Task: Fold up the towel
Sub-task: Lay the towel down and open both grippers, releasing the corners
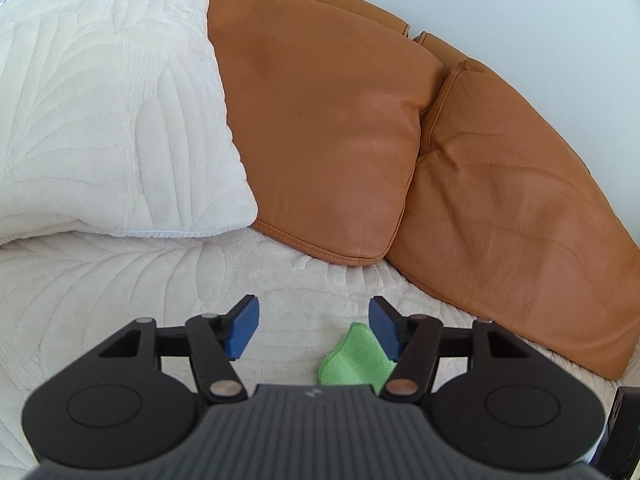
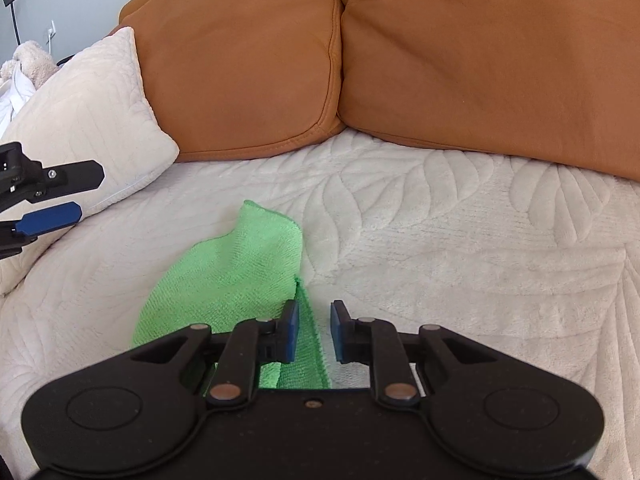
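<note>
We hold a gripper in each hand over a sofa seat covered by a cream blanket [image 2: 440,240] with a raised leaf pattern. A green towel [image 2: 240,272] lies on the blanket, loosely folded, its far corner rounded and pointing away from us, one hemmed edge running back under the right gripper [image 2: 314,332]. That gripper's blue-padded fingers [image 2: 291,332] are parted by a narrow gap; the towel's right edge lies in that gap, and we cannot tell whether either pad touches it. From its own camera, the left gripper [image 1: 314,328] has its fingers spread wide with nothing between them, and only a small part of the towel [image 1: 352,360] shows just beside the right-hand finger. In the right view the left gripper [image 2: 60,200] sits at the far left edge, well apart from the towel. Two tan leather cushions [image 2: 440,60] stand along the far side, and a cream pillow [image 1: 100,120] leans at the left
</note>
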`<action>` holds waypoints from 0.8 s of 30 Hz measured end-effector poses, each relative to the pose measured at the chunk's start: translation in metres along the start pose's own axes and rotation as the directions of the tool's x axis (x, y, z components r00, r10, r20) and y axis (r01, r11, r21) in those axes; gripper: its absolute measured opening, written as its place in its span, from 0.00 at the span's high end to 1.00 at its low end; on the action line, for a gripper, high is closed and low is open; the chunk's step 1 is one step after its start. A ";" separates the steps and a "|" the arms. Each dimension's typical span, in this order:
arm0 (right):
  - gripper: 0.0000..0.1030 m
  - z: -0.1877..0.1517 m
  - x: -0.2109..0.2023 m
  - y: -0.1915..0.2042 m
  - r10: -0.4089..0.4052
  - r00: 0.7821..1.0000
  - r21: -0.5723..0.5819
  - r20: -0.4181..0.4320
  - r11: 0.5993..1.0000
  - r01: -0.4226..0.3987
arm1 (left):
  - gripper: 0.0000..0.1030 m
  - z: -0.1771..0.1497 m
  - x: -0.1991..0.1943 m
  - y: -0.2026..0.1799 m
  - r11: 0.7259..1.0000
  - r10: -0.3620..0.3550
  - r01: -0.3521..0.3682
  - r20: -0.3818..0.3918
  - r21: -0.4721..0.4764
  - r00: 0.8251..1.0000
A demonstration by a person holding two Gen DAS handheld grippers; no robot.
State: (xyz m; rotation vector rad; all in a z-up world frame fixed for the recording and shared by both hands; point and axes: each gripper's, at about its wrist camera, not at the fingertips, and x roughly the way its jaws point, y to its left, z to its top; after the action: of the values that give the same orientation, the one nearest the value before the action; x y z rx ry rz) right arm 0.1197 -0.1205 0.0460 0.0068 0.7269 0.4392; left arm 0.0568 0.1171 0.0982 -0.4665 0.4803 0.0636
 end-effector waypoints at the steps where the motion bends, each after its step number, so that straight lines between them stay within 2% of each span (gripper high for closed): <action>1: 0.89 0.000 0.001 0.000 0.003 1.000 0.007 0.007 1.000 -0.003 | 0.37 0.000 0.000 0.000 1.000 -0.001 0.001 0.000 0.000 1.000; 4: 0.99 0.000 0.005 0.001 0.016 1.000 0.013 -0.004 1.000 -0.016 | 0.37 -0.002 0.001 0.000 1.000 -0.004 0.004 0.001 0.008 1.000; 6: 0.99 0.000 0.003 0.000 0.003 1.000 0.007 0.002 1.000 -0.003 | 0.37 -0.003 0.003 0.000 1.000 -0.009 0.009 0.003 0.014 1.000; 9: 0.99 0.003 -0.011 -0.005 -0.105 0.993 0.002 0.055 0.994 0.105 | 0.37 -0.007 0.009 0.001 1.000 -0.023 0.023 0.001 0.020 1.000; 11: 0.99 0.006 -0.020 -0.011 -0.187 0.976 -0.006 0.109 0.982 0.189 | 0.37 -0.008 0.012 0.001 1.000 -0.023 0.023 -0.015 0.020 1.000; 17: 0.99 0.011 -0.026 -0.045 -0.292 0.936 0.066 0.197 0.956 0.284 | 0.37 -0.014 0.008 -0.003 0.999 -0.017 0.019 -0.046 0.035 0.999; 21: 0.99 0.010 -0.022 -0.052 -0.413 0.885 0.044 0.215 0.909 0.413 | 0.37 -0.021 0.007 0.000 0.999 -0.010 0.012 -0.052 0.039 0.999; 23: 0.99 0.010 -0.023 -0.058 -0.427 0.877 0.063 0.218 0.903 0.424 | 0.37 -0.022 0.012 0.004 1.000 -0.012 0.013 -0.044 0.025 0.999; 24: 0.99 0.010 -0.025 -0.062 -0.419 0.881 0.073 0.219 0.908 0.414 | 0.37 -0.022 0.018 0.006 1.000 -0.016 0.017 -0.046 0.011 0.999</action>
State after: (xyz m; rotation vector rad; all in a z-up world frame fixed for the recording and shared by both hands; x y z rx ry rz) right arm 0.1333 -0.1848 0.0597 -0.0744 0.4844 0.0128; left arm 0.0625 0.1118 0.0701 -0.4616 0.5220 0.0342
